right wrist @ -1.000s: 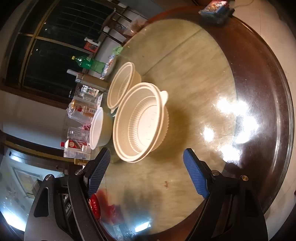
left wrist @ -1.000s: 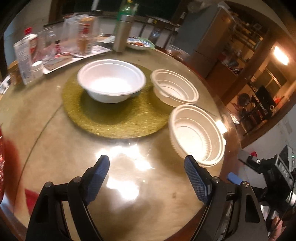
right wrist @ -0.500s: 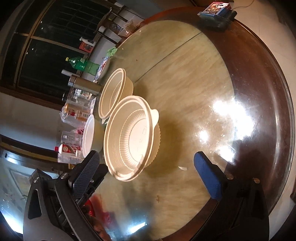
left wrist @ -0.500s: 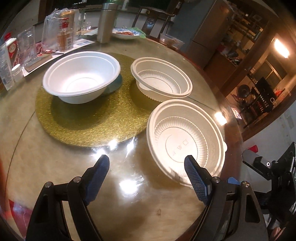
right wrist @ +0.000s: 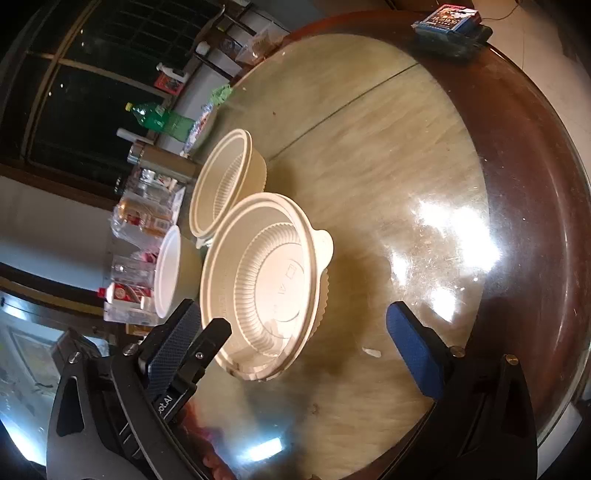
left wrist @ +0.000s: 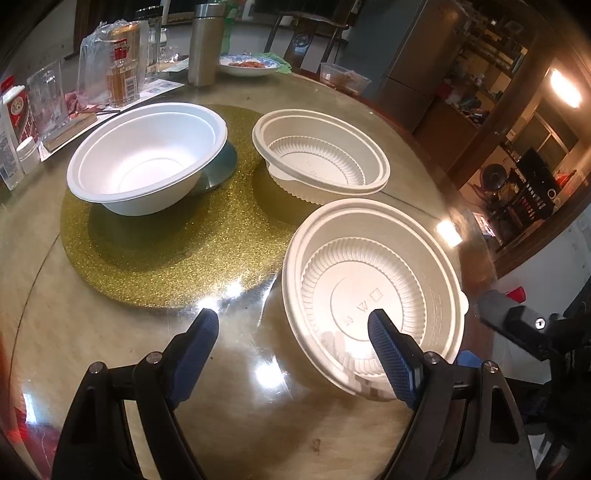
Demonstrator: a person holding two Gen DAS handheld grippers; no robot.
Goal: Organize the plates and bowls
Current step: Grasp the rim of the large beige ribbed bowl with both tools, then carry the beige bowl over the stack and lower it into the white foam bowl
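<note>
Three white bowls stand on the round glass-topped table [left wrist: 122, 332]. A smooth bowl [left wrist: 147, 158] sits on a gold glitter mat [left wrist: 166, 258], and a ribbed bowl [left wrist: 321, 155] stands behind a second, nearer ribbed bowl [left wrist: 373, 291]. My left gripper [left wrist: 293, 328] is open and hovers at the near bowl's left rim, one finger over its inside and the other over the table. In the right wrist view the near ribbed bowl [right wrist: 266, 280] lies between the wide jaws of my right gripper [right wrist: 293, 314]. Those jaws are closing and their pads are off the bowl.
Bottles, glasses, a steel flask [left wrist: 201, 44] and a food plate [left wrist: 247, 66] crowd the far side. A blue box [right wrist: 450, 22] lies at the table's edge. The dark wooden rim [right wrist: 524, 184] curves past on the right. A black device part [left wrist: 517, 321] shows beside the near bowl.
The left gripper has come in toward the near ribbed bowl, and its right finger now hangs over it. The right gripper's jaws have spread wider and moved closer around that bowl.
</note>
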